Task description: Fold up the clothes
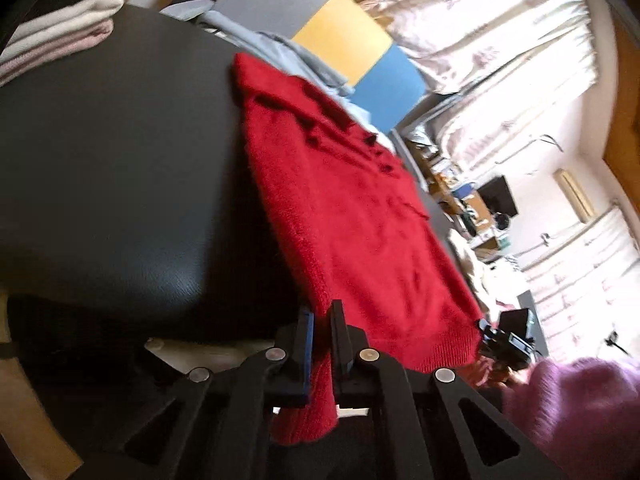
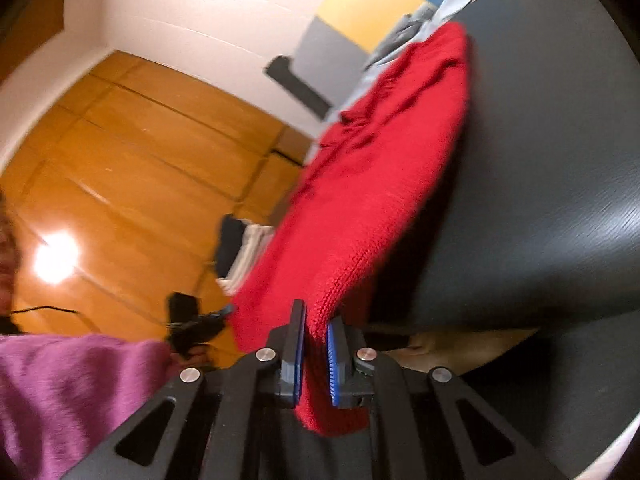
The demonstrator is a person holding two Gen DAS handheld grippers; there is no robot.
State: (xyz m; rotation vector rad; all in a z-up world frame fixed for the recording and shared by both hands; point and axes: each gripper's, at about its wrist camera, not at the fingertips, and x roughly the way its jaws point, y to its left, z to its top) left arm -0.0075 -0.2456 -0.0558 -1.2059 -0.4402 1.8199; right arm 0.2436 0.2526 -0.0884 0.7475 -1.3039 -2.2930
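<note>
A red knitted sweater lies spread on the dark round table, reaching from the far edge to the near one. My left gripper is shut on the sweater's near hem corner, with red cloth hanging down between its jaws. In the right wrist view the same red sweater stretches away from my right gripper, which is shut on the other near hem corner, cloth pinched between the blue pads. Each view shows the opposite gripper small at the hem's far corner.
Folded pale clothes are stacked at the table's far left. Light blue and grey garments lie past the sweater's collar end. A purple sleeve fills the lower left. More folded clothes sit on the wooden floor.
</note>
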